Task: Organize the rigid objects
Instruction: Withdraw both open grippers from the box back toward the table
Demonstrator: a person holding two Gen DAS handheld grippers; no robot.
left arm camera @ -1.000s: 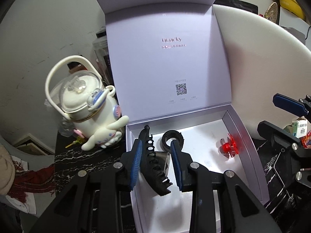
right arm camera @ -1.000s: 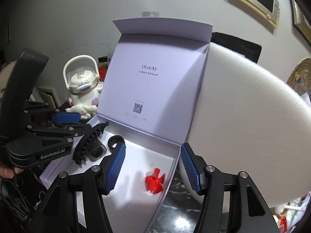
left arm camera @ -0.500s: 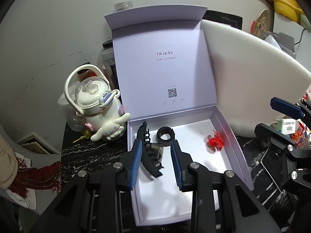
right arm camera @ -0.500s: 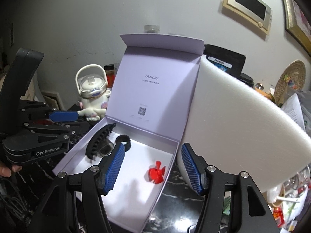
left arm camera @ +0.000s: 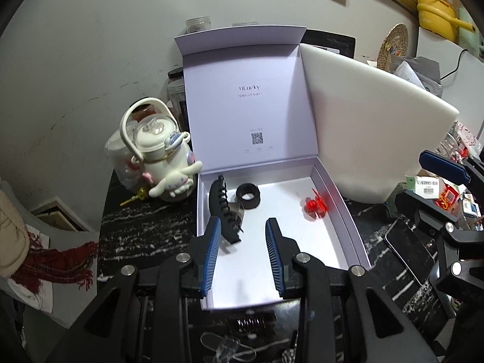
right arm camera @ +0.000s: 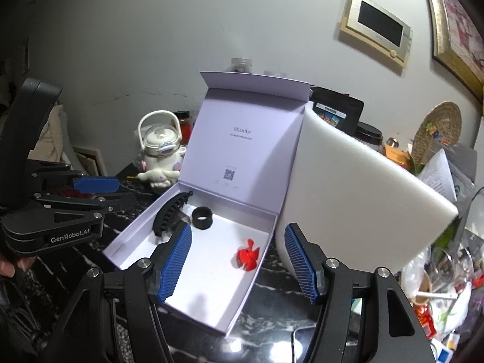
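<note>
An open lilac gift box (left arm camera: 348, 227) lies on the dark marble table with its lid standing up. Inside it lie a black hair claw (left arm camera: 224, 211) at the left, a black ring (left arm camera: 248, 195) beside it and a red propeller-shaped toy (left arm camera: 314, 207) at the right. My left gripper (left arm camera: 242, 227) hovers over the box's near left end, just short of the claw, its jaws drawn close with nothing between them. My right gripper (right arm camera: 237, 233) hangs over the box's near right corner, jaws opening, empty. The right wrist view also shows the claw (right arm camera: 171, 211), ring (right arm camera: 202, 217) and toy (right arm camera: 246, 257).
A big white foam board (left arm camera: 372, 136) leans against the box's right side. A white kettle-shaped bottle with a plush figure (left arm camera: 160, 157) stands left of the box. A phone (left arm camera: 408, 248) lies at the right near packets and glasses. Jars stand behind the lid.
Both grippers have drawn back and upward from the box, which now looks smaller. The claw, earlier seen between my left jaws, lies ahead of them. The right jaws stand slightly wider.
</note>
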